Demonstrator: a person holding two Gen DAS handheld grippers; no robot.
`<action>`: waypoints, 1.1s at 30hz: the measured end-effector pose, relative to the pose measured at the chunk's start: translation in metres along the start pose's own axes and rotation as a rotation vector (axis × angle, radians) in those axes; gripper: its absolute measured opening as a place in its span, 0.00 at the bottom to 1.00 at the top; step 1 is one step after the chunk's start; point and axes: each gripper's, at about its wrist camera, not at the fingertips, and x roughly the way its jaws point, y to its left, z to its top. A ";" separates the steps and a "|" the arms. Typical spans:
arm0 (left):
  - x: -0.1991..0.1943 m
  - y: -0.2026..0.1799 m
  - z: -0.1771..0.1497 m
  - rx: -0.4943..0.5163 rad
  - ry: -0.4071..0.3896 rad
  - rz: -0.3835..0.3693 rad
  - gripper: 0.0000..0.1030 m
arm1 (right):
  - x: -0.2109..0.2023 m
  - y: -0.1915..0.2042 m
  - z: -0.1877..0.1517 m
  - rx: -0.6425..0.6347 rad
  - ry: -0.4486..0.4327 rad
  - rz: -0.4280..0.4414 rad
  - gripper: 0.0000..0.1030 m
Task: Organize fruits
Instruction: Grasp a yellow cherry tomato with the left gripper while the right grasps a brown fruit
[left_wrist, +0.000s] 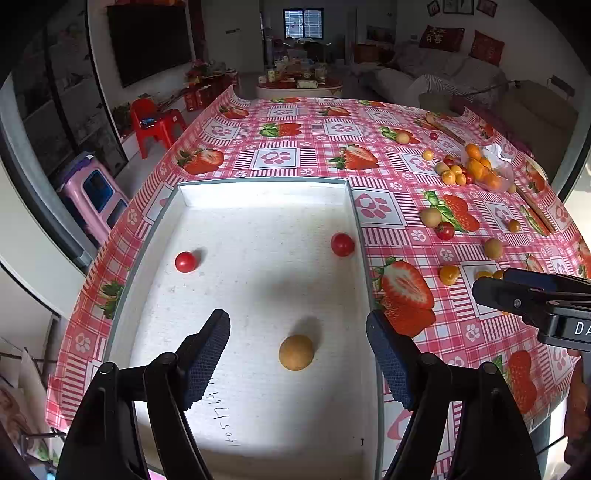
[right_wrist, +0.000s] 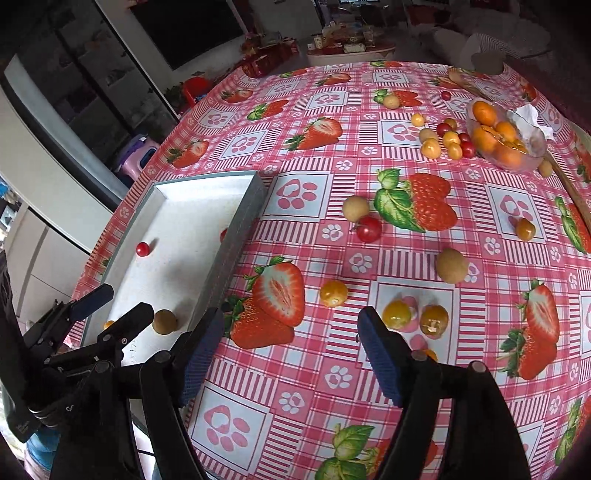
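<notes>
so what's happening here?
A person with two handheld grippers is sorting fruit into a white tray. Both the left gripper and the right gripper are open and empty. The tray holds two red tomatoes and a brown longan; most fruit lies loose on the tablecloth.

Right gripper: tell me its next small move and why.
Probably ease the right gripper, open and empty, forward and down onto the yellow-orange fruit just ahead of its right finger. That fruit lies loose on the tablecloth, closest to the fingertips, while the white tray so far holds only two red tomatoes and a brown round fruit.
</notes>
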 end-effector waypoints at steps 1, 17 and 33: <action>-0.001 -0.008 0.000 0.013 0.000 -0.008 0.75 | -0.004 -0.009 -0.004 0.011 -0.002 -0.012 0.76; 0.020 -0.110 0.003 0.130 0.026 -0.086 0.75 | -0.039 -0.122 -0.032 0.188 -0.044 -0.168 0.76; 0.075 -0.118 0.017 0.114 0.089 -0.036 0.75 | 0.008 -0.115 0.012 0.159 -0.021 -0.099 0.74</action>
